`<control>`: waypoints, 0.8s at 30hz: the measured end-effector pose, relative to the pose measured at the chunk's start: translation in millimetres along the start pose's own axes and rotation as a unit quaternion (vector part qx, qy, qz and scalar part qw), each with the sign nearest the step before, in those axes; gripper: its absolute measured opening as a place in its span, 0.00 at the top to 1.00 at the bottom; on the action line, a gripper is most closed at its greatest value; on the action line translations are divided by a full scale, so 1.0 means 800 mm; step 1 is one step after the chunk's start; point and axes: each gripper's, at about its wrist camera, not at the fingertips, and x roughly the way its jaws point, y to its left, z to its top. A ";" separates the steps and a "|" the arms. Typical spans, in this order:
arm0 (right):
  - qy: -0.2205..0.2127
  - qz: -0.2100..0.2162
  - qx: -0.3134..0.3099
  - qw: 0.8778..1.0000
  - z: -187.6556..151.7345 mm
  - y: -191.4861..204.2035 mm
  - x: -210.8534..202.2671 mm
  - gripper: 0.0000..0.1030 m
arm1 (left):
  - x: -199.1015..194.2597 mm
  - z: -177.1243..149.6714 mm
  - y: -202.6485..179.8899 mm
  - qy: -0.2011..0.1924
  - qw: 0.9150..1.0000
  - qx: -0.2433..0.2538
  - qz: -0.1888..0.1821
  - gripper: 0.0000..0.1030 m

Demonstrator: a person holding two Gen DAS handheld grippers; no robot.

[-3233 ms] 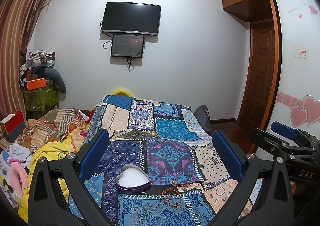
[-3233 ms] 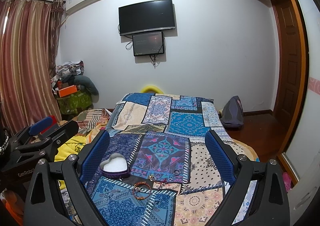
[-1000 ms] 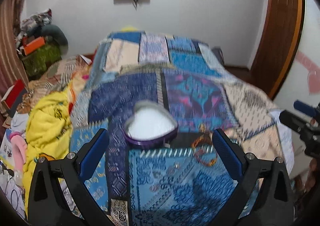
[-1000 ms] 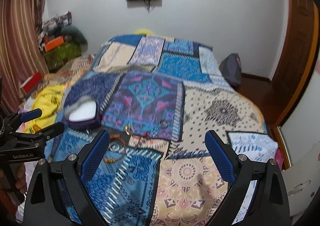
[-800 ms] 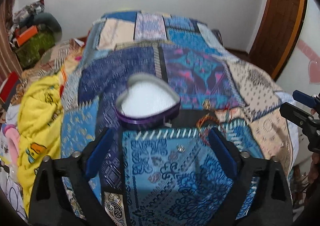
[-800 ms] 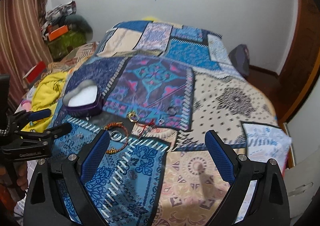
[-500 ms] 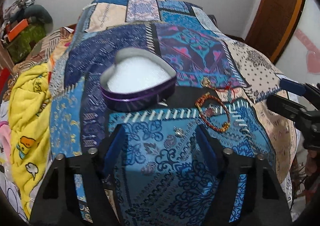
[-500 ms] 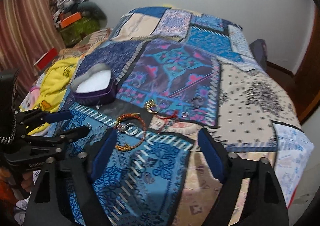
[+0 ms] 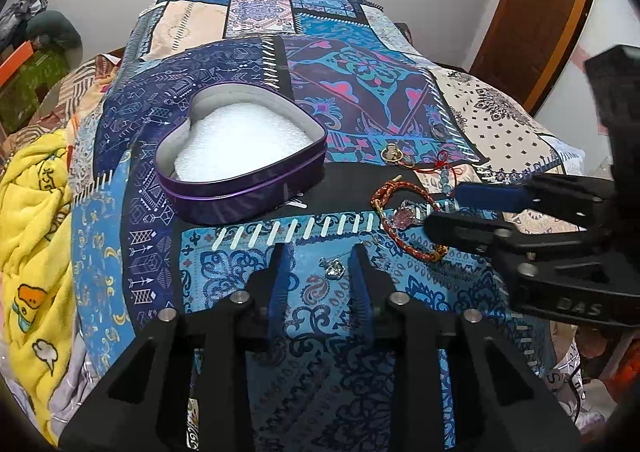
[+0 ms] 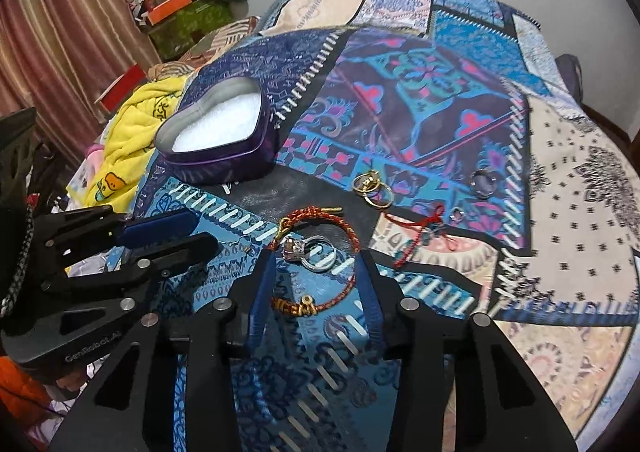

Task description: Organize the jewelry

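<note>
A purple heart-shaped tin [image 9: 240, 156] with white foam inside sits open on the patchwork bedspread [image 9: 360, 84]; it also shows in the right wrist view [image 10: 218, 132]. My left gripper [image 9: 320, 248] is open, its jaws narrowed around a small silver pendant [image 9: 333, 267]. My right gripper [image 10: 314, 258] is open, its jaws straddling a red-and-gold braided bracelet [image 10: 320, 264] with a pink-stone ring [image 10: 294, 248] and a silver ring [image 10: 320, 258] inside its loop. Gold rings [image 10: 372, 188], a red string charm [image 10: 420, 232] and a dark round piece [image 10: 484, 182] lie beyond.
A yellow blanket [image 9: 32, 212] is heaped at the bed's left edge. Boxes and clutter [image 10: 180, 8] stand by the curtain [image 10: 60, 32] at the far left. A wooden door [image 9: 540, 12] is at the right. The bed drops off on the right side.
Both grippers have come down and forward to the bedspread. Their jaws have narrowed, the left around the pendant, the right around the bracelet.
</note>
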 end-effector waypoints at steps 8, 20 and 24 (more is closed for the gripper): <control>0.009 0.010 -0.002 1.000 0.006 0.003 0.012 0.76 | 0.000 -0.004 0.004 -0.003 1.000 -0.005 -0.014 0.91; -0.008 0.004 -0.001 1.000 0.009 0.009 -0.005 0.88 | -0.009 -0.003 -0.001 -0.008 1.000 -0.002 -0.008 0.91; -0.023 0.001 -0.003 1.000 0.013 0.011 -0.022 0.88 | -0.021 -0.001 -0.003 -0.019 1.000 -0.002 -0.006 0.91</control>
